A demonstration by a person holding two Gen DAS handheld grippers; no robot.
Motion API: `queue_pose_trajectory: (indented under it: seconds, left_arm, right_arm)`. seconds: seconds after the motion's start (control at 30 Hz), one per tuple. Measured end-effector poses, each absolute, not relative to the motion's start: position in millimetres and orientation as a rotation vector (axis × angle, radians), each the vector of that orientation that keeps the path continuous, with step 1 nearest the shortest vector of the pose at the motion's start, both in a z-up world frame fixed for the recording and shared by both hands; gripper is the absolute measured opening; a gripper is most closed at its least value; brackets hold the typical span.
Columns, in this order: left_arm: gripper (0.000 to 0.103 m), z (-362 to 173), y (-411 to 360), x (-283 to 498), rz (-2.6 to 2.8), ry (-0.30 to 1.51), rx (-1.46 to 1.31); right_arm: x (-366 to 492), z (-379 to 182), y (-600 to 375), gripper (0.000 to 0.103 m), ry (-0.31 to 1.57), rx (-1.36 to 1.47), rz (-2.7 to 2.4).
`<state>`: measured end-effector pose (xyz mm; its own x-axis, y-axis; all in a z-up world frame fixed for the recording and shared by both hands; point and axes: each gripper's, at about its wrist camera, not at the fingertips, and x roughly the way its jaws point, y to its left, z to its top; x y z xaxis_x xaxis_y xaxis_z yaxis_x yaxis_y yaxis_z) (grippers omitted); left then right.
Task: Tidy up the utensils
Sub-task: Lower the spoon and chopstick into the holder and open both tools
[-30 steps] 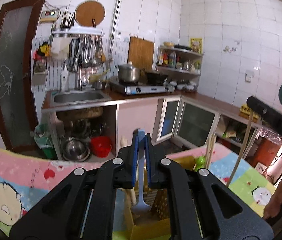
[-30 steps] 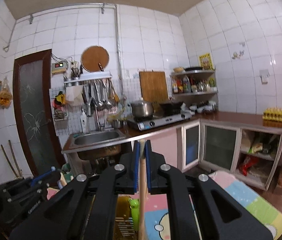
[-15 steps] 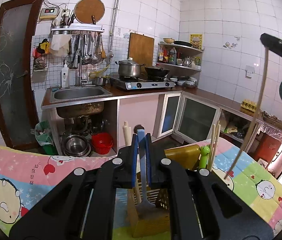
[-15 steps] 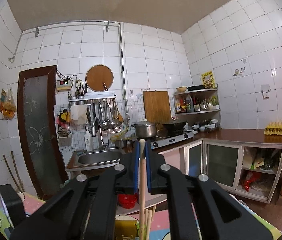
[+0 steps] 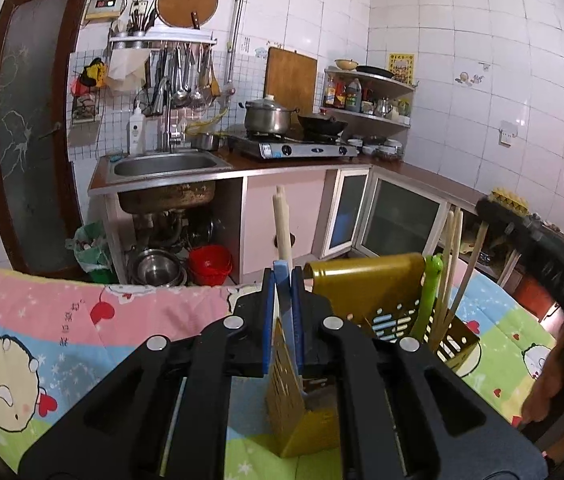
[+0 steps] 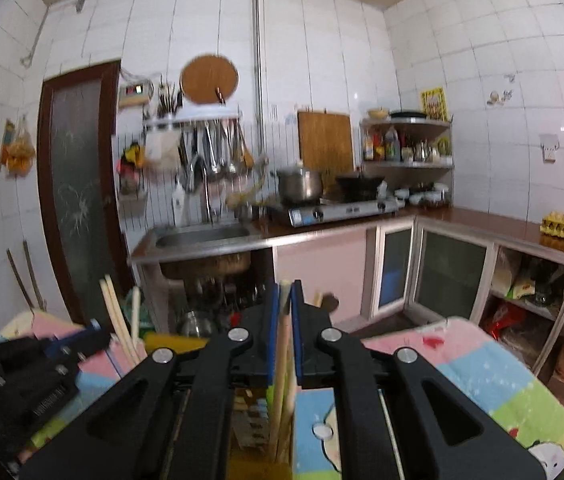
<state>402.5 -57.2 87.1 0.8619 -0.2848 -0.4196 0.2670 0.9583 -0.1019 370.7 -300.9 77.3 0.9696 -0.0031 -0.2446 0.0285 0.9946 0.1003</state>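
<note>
Both tongs have come down to the yellow utensil caddy (image 5: pixel 366 284): left tongs (image 5: pixel 282 280) clenched on the blue-handled utensil (image 5: pixel 283 276), right tongs (image 6: pixel 285 292) clenched on wooden chopsticks (image 6: pixel 282 344), both items now entering its compartments.

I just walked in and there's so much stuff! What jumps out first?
Right up front, the left gripper pinches a blue-handled utensil over the yellow utensil holder on the bright cartoon cloth. A green utensil and chopsticks stand inside. The right gripper holds a wooden stick.
</note>
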Motion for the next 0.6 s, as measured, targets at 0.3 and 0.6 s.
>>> queue_pose_trajectory:
  seconds: [0.3,0.6]
  left_arm:
    - [0.08,108.0,-31.5,354.8,-0.213,0.38,-0.067]
    - [0.098,102.0,-9.7,269.0,-0.143,0.306,-0.028]
  right_arm:
    - [328.8,74.1,-321.8,0.071,0.297,0.144,-0.02]
    - [228.8,33.4,-309.9,0.094,0.294,0.097,-0.045]
